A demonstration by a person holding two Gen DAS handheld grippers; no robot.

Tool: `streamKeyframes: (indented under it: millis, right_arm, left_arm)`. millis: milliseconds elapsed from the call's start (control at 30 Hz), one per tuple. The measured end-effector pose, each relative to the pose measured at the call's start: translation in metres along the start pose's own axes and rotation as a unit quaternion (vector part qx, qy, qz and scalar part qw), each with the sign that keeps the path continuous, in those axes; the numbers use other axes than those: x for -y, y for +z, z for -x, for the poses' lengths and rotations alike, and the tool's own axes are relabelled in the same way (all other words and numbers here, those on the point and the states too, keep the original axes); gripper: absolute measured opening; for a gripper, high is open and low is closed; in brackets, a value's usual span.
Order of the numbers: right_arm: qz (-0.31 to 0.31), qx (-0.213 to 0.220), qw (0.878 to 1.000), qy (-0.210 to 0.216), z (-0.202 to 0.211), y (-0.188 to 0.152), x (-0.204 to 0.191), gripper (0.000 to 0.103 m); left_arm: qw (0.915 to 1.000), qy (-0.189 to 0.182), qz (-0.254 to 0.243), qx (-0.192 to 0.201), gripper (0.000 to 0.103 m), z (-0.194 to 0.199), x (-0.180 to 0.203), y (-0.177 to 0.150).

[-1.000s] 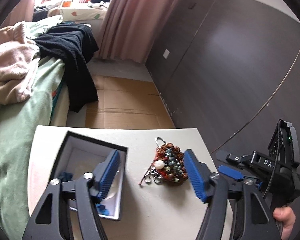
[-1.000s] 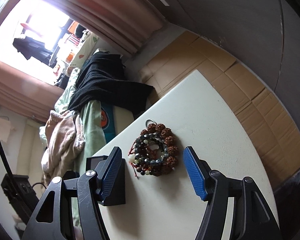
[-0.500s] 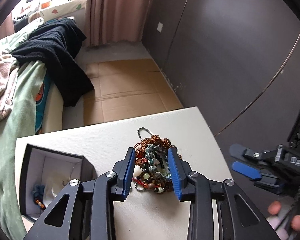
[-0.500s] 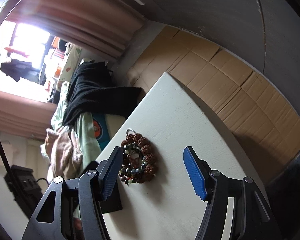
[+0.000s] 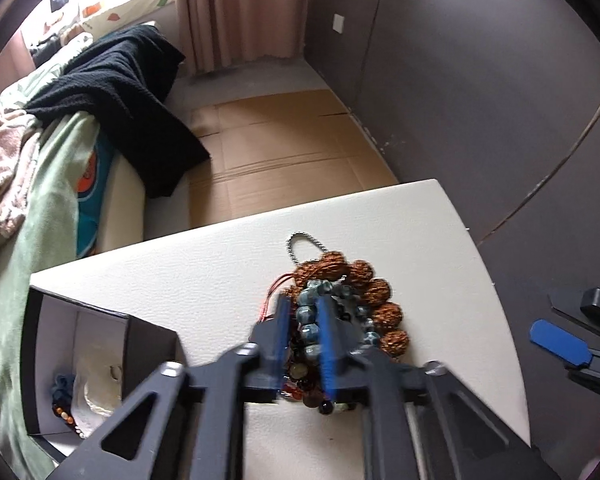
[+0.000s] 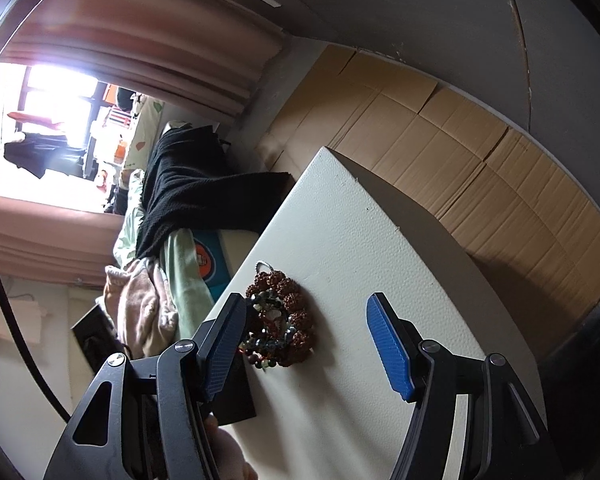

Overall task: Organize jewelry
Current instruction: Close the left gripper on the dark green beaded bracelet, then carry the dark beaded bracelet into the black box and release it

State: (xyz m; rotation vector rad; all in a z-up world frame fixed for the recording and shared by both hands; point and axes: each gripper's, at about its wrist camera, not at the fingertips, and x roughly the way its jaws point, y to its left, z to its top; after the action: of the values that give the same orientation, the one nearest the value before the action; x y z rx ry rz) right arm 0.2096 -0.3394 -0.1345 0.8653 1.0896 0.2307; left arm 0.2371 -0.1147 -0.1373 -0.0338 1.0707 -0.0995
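Nearest the left wrist camera, the left hand-held gripper (image 5: 305, 330) has its blue-padded fingers drawn narrow around a strand of grey-blue glazed beads (image 5: 305, 318), which sits between the pads at the near side of the tangled heap of beaded bracelets (image 5: 340, 320). Whether the pads grip that one strand alone or have caught others beneath it is hard to tell. The heap lies on the cream-white counter (image 5: 220, 280), near its right-hand part, with large rough brown seed beads (image 5: 376, 300) curving along its far side and a short silver ball chain (image 5: 300, 242) looping out beyond them.

To the left of the heap, apart from it, stands the open black jewellery box with a white lining (image 5: 80, 360), a few small beaded pieces showing at its bottom.

The right hand-held gripper (image 6: 304, 344) hangs above the counter with its jaws wide and nothing between them; in its own view the heap appears just beside the left pad.

The step in hand looks like picking one bracelet out of the pile for the box. The next move calls for a slow lift, watching whether the other strands and red cords come up with it, then a carry leftward over the box opening.

Beyond the counter edge lie flattened brown cardboard sheets (image 5: 280, 140) on the floor, and a bed with a black knitted garment (image 5: 124, 92).
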Motion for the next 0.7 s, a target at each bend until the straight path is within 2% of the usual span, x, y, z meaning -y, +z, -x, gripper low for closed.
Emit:
streamKeyframes:
  millis: [267, 467, 700]
  right_arm:
    - [0.022, -0.019, 1.000, -0.002, -0.013, -0.007, -0.013, 0.065]
    - [0.055, -0.042, 0.998, -0.007, -0.032, -0.021, -0.031, 0.065]
    - [0.096, -0.052, 0.994, -0.004, -0.049, -0.037, -0.054, 0.059]
  left_arm:
    - [0.9962, -0.057, 0.052, 0.041, 0.010, 0.041, -0.021, -0.013]
    - [0.9893, -0.089, 0.089, 0.073, 0.010, 0.067, -0.045, -0.025]
    - [0.9847, -0.102, 0.115, 0.082, 0.010, 0.074, -0.069, -0.028]
